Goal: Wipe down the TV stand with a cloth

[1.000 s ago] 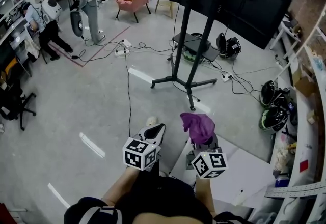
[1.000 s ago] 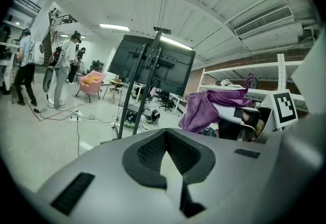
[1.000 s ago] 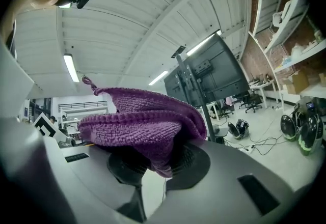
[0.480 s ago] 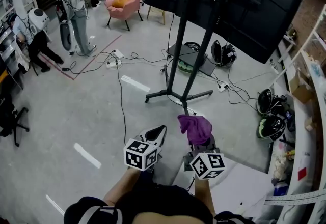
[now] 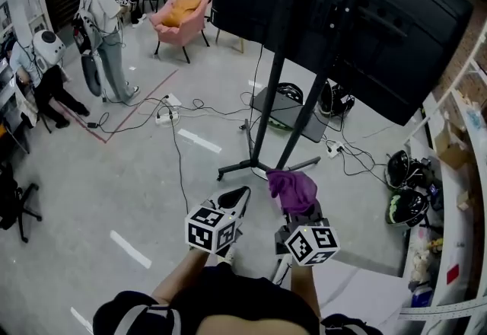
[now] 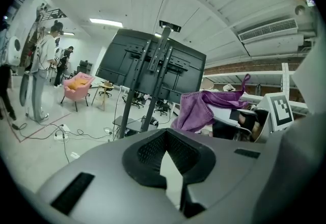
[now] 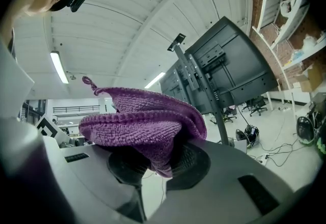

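TV stand (image 5: 268,105) upright on the grey floor (image 5: 152,173) ahead of both grippers: two dark poles rising from a spread-legged base to the back of a large black screen (image 5: 358,14), black cables (image 5: 179,135) trailing over the floor by its feet. Purple cloth (image 5: 294,187) pinched in the right gripper (image 5: 297,208), jaws clenched on a lower fold, the rest of the fabric bunched and puffed up over the jaw tips. Same cloth (image 7: 145,121) in the right gripper view as a knitted mound filling the space above the right gripper (image 7: 155,159), a small loop sticking up at its top left, TV stand (image 7: 204,95) and screen behind it to the right. Held in the air, apart from the stand, touching neither poles nor base. Left gripper (image 5: 239,196) just beside the right one, jaws closed together on nothing; in the left gripper view, dark pads of the left gripper (image 6: 165,139) meeting at the tip, TV stand (image 6: 133,101) beyond them and the cloth (image 6: 196,111) off to the right. Farther back at the left, a standing person (image 5: 103,29) and a pink armchair (image 5: 181,12); dark helmets (image 5: 403,204) on the floor at the right.
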The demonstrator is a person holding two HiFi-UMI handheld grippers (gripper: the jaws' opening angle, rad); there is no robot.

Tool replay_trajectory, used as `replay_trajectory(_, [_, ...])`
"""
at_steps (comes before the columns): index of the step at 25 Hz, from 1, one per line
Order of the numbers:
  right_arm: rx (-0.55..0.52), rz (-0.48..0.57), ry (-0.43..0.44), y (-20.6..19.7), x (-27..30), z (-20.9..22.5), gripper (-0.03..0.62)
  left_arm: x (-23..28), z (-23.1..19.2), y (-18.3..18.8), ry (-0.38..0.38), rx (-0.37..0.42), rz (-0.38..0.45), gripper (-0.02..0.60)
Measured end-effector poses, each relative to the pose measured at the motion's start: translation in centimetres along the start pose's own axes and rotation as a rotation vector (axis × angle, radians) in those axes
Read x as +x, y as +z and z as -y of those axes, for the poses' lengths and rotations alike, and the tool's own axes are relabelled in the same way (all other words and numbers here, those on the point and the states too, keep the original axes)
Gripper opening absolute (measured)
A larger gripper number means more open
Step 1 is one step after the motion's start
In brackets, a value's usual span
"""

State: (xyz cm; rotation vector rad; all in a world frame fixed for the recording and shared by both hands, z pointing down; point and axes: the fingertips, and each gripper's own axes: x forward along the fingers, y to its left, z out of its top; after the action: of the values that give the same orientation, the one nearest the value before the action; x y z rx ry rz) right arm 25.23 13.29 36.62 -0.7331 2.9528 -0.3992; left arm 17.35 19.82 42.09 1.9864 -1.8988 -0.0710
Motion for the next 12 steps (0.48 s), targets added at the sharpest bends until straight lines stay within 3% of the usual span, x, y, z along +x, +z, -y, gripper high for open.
replay_trajectory(12, [-0.006, 0.005, -0.008, 0.0, 8.7, -0.2, 0.064, 3.6, -6.5, 2.7, -0.045, 0.001, -0.005, 0.006])
